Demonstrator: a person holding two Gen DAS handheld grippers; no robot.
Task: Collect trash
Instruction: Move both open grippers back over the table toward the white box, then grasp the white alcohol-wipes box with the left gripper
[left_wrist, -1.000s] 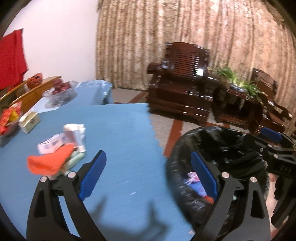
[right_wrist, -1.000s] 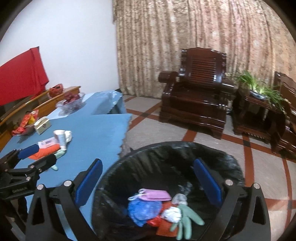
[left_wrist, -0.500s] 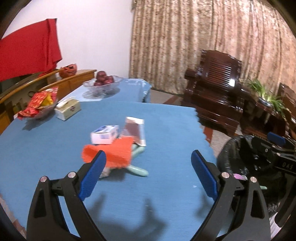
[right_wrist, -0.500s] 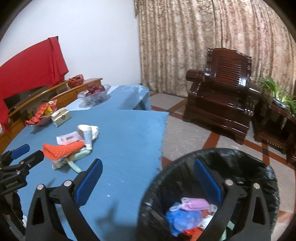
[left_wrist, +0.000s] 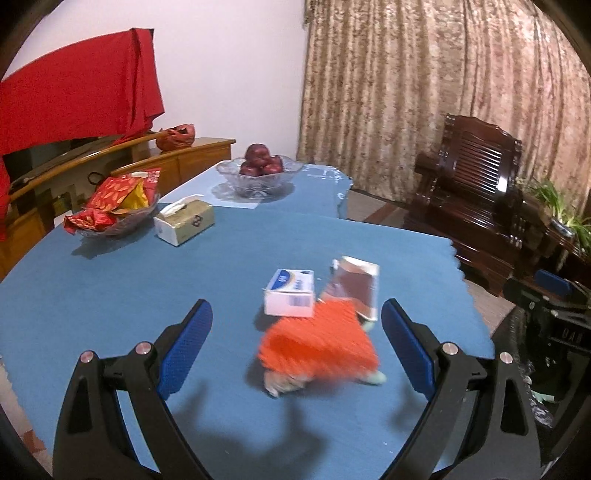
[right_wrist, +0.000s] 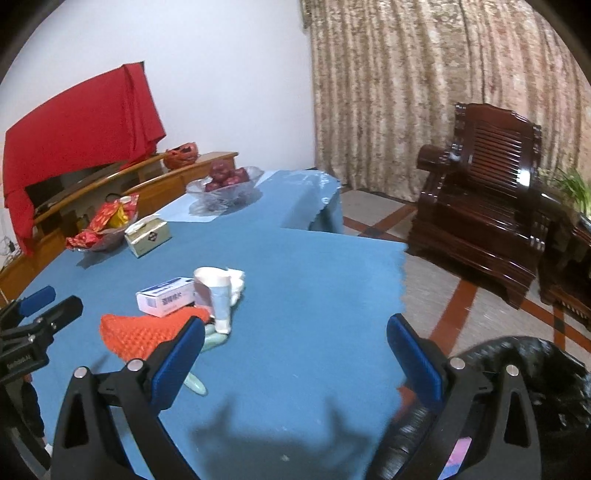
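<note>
A small heap of trash lies on the blue table (left_wrist: 110, 295): an orange knobbly cloth (left_wrist: 319, 343) (right_wrist: 144, 334), a white and blue carton (left_wrist: 290, 297) (right_wrist: 166, 295), a crushed paper cup (left_wrist: 356, 291) (right_wrist: 214, 295), a pale green glove (right_wrist: 207, 345) beneath. My left gripper (left_wrist: 297, 349) is open, its blue pads either side of the orange cloth, just short of it. My right gripper (right_wrist: 295, 356) is open and holds nothing, over the table's near right part. The black-lined trash bin (right_wrist: 517, 387) stands at the lower right beside the table.
At the back left of the table are a tissue box (left_wrist: 184, 221), a dish of red snack packets (left_wrist: 114, 206) and a glass bowl of red fruit (left_wrist: 260, 173). A dark wooden armchair (left_wrist: 476, 195) and a plant stand (left_wrist: 554, 229) occupy the floor beyond the table's right edge.
Both grippers have swung left from over the bin toward the table. The trash heap, at the left before, now sits between my left gripper's fingers. The bin has slid to the right edge.
</note>
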